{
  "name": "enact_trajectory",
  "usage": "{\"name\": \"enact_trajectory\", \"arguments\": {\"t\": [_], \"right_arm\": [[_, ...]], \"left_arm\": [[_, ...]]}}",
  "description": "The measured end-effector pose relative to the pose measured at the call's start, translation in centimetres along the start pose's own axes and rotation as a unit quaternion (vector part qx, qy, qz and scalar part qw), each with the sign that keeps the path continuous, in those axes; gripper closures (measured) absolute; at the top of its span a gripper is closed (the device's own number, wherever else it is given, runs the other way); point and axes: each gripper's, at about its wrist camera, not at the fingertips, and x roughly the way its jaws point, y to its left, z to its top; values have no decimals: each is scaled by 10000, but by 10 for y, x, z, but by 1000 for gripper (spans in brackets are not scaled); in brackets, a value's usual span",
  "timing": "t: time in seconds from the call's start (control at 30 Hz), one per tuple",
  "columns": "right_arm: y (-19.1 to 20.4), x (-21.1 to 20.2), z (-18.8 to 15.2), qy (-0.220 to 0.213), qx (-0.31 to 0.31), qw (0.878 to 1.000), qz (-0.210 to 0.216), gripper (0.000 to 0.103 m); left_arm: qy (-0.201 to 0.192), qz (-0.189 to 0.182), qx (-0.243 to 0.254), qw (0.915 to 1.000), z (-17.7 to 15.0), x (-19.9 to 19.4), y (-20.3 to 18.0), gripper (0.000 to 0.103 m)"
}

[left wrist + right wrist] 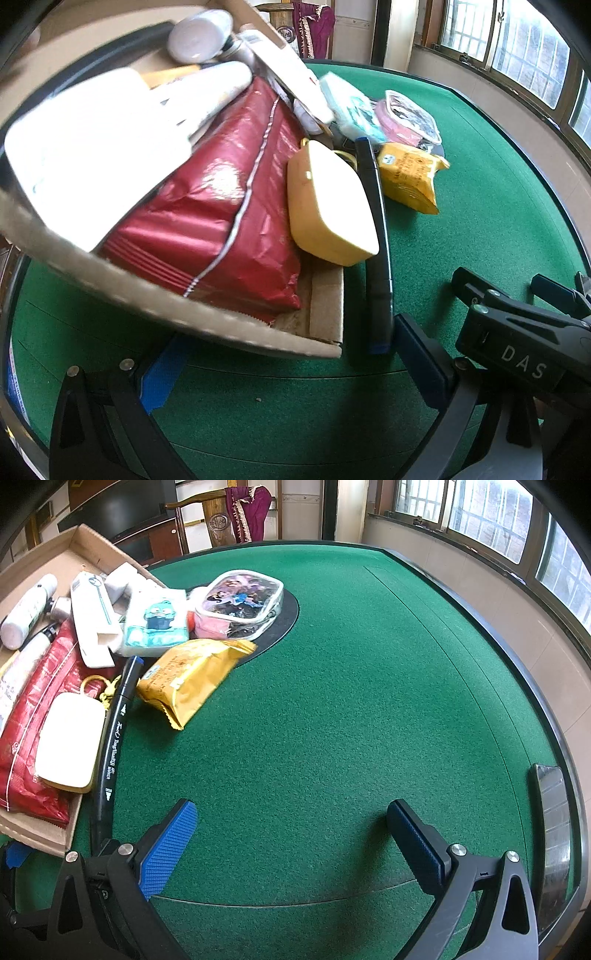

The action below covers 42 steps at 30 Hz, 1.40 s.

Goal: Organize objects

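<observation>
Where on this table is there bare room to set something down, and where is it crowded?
The green felt lies bare between the yellow snack bag, the right tongs and the window-side rim. A dark phone-like slab occupies that rim. Crowded: the cardboard box at left, the black marker beside it.

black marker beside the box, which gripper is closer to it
Left. The left gripper sits at the black marker's near end by the cardboard box; the right gripper is over bare felt, farther right.

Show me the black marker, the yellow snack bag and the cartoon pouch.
black marker point(112, 751), right wrist view, middle of barrel.
yellow snack bag point(188, 675), right wrist view, centre of front.
cartoon pouch point(240, 594), right wrist view, printed top.
</observation>
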Motion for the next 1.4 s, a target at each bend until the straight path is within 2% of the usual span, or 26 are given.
{"name": "enact_trajectory", "arguments": {"t": [0.2,0.37,1.4], "right_arm": [[0,0,0,0,0,10000,0,0],[0,0,0,-1,-1,10000,-1,0],[-2,-1,-1,-1,-2,10000,0,0]], "left_arm": [[-68,180,156,9997,0,-5,-4,0],[-2,-30,10,10000,1,-1,5,0],[0,-20,14,10000,5,3,4,0]]}}
